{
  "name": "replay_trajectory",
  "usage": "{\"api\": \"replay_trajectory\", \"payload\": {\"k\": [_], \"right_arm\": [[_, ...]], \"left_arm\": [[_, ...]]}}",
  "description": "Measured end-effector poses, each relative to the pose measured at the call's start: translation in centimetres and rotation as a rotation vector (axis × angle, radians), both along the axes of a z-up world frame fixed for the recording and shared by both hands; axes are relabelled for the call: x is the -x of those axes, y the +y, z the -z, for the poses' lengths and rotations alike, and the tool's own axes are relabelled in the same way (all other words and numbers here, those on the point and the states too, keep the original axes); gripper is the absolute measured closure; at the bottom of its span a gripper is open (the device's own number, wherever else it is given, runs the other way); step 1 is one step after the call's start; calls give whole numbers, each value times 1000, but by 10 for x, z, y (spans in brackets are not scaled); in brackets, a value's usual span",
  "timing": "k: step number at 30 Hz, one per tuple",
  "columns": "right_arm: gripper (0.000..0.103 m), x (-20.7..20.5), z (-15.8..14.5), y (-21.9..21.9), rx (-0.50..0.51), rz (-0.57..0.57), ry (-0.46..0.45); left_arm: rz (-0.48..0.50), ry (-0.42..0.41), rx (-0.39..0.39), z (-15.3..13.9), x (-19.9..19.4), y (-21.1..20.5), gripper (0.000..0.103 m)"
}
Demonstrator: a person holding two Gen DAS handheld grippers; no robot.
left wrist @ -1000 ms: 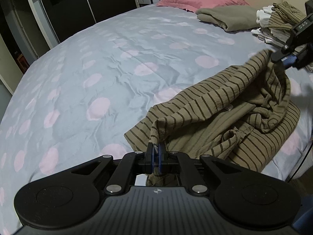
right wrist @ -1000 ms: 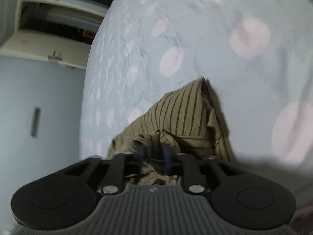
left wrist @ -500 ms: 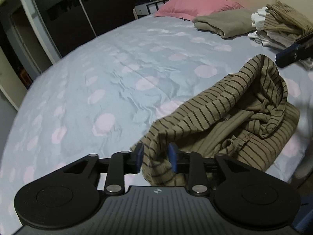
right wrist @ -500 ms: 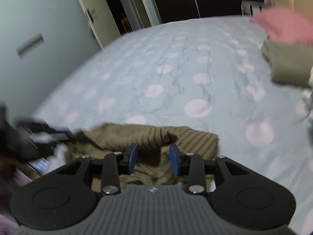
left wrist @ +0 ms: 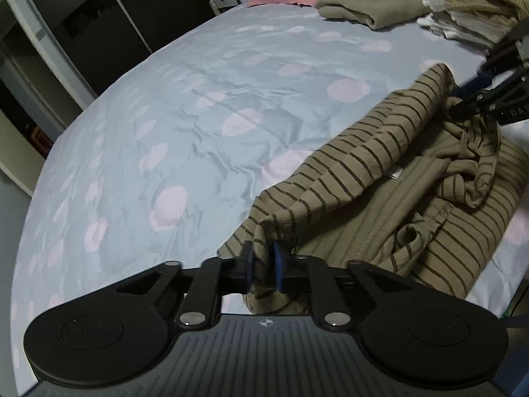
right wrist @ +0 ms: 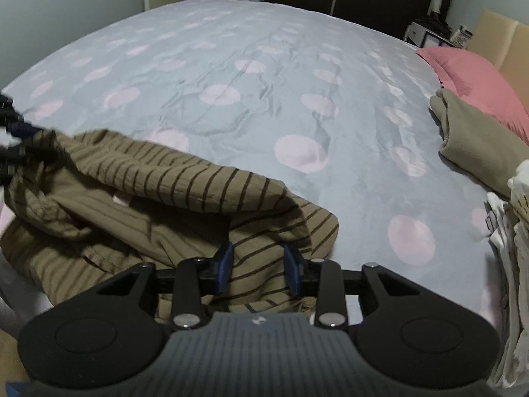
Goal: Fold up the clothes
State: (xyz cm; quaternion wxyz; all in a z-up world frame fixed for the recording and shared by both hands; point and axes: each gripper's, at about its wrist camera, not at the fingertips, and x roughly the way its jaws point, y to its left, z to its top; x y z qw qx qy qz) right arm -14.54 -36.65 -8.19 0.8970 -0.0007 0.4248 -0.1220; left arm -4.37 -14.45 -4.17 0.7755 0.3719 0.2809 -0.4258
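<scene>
A crumpled tan garment with dark stripes (left wrist: 380, 185) lies on the near edge of the bed. My left gripper (left wrist: 263, 263) has its blue pads closed on a fold at the garment's near corner. My right gripper (right wrist: 259, 266) is open, with its pads on either side of the garment's other end (right wrist: 165, 205) and cloth lying between them. In the left wrist view the right gripper (left wrist: 476, 94) shows at the garment's far right corner. In the right wrist view the left gripper (right wrist: 13, 139) shows at the left edge.
The bed (right wrist: 264, 76) has a grey-blue cover with pink dots. A pink pillow (right wrist: 479, 79), a folded olive garment (right wrist: 476, 142) and a stack of folded clothes (left wrist: 469, 10) sit toward the head. Dark wardrobes (left wrist: 82, 16) stand beyond the far side.
My left gripper let go half a second ago and has shut again on the garment's near corner. My right gripper released the cloth, swung round to face the bed, and stays open over it.
</scene>
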Motion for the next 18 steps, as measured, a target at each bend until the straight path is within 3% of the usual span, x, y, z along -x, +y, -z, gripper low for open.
{"api": "replay_trajectory", "payload": {"k": [1, 4, 7, 10, 12, 15, 18], "right_arm": [[98, 2, -1, -1, 2, 0, -2], [101, 19, -13, -15, -97, 20, -43], [101, 42, -23, -37, -270, 60, -83], [101, 56, -17, -62, -502, 109, -95], [101, 61, -14, -70, -595, 123, -109], [101, 64, -18, -67, -596, 86, -110], [92, 62, -27, -49, -486, -3, -108]], "left_arm": [[-10, 7, 10, -2, -2, 2, 100], [-54, 22, 46, -11, -7, 13, 102], [-98, 72, 60, -12, -15, 24, 102], [-102, 74, 38, -9, -12, 25, 102], [-102, 83, 31, -9, -11, 25, 102], [-93, 82, 17, -9, -7, 25, 102], [-80, 72, 15, -9, -1, 23, 102]]}}
